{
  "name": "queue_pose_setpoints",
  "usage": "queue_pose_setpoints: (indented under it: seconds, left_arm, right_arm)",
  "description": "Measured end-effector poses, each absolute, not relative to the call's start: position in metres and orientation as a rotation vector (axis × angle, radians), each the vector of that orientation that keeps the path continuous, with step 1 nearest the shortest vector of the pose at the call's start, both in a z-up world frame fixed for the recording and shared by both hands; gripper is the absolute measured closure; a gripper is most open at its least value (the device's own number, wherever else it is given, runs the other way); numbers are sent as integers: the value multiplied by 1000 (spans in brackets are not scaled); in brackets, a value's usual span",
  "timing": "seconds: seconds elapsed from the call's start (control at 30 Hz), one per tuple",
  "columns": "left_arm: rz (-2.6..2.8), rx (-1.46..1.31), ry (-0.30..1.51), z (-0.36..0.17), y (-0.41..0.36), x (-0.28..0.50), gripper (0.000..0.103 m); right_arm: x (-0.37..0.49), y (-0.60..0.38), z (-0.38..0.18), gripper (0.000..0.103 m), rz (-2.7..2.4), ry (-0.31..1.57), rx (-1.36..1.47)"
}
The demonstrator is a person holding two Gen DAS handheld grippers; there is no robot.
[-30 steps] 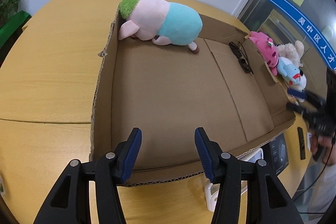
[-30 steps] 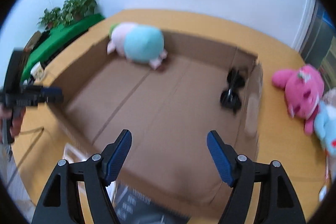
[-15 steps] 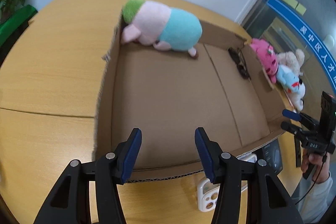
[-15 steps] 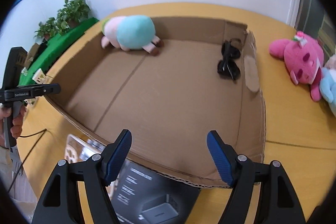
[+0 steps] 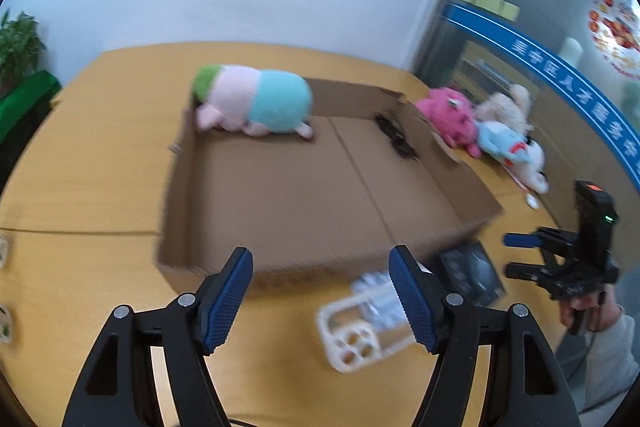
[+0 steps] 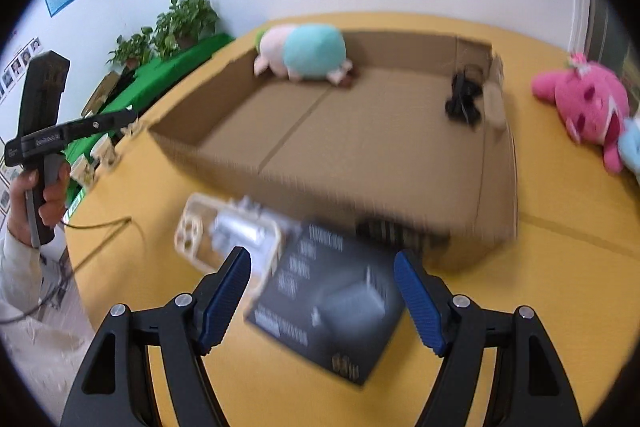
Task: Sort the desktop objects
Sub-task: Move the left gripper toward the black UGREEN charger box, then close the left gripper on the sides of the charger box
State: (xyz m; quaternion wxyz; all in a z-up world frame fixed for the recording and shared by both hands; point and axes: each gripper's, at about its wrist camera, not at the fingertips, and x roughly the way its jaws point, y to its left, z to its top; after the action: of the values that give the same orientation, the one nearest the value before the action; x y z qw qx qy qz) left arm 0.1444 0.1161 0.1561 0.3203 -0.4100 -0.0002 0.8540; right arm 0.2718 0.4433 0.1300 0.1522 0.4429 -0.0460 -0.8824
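**Two things in the box, several more waiting outside**

The cardboard box lies open on the tabletop. Inside it are a pink and blue soft toy at the far wall and a pair of dark glasses in the far corner, so I judge the sorting is only partly done.

Outside the box there are a pink soft toy and a light blue one beside it, also a black carton and a white phone case near the front wall.

The left gripper has just been opening its jaws, and nothing is between them. The right gripper stands wide open and empty above the black carton.
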Motion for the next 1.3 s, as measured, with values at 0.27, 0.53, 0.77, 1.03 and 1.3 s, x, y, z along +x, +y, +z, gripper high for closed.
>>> queue_pose_setpoints:
  seconds: [0.27, 0.53, 0.77, 1.03, 1.3]
  left_arm:
    - [2010, -1125, -68, 127, 174, 176, 34]
    - [1807, -1208, -80, 90, 269, 186, 34]
    - [1739, -1235, -66, 69, 311, 187, 36]
    - [1567, -1258, -16, 73, 295, 232, 44]
    - [1704, -1242, -53, 82, 261, 220, 44]
  right_arm:
    - [274, 478, 101, 29, -2449, -444, 1228]
    - [286, 474, 85, 25, -2375, -430, 1214]
    - [298, 464, 82, 21, -2367, -276, 1186]
    - [335, 409, 69, 20, -2245, -134, 1192]
    - [357, 393, 57, 20, -2332, -28, 1258]
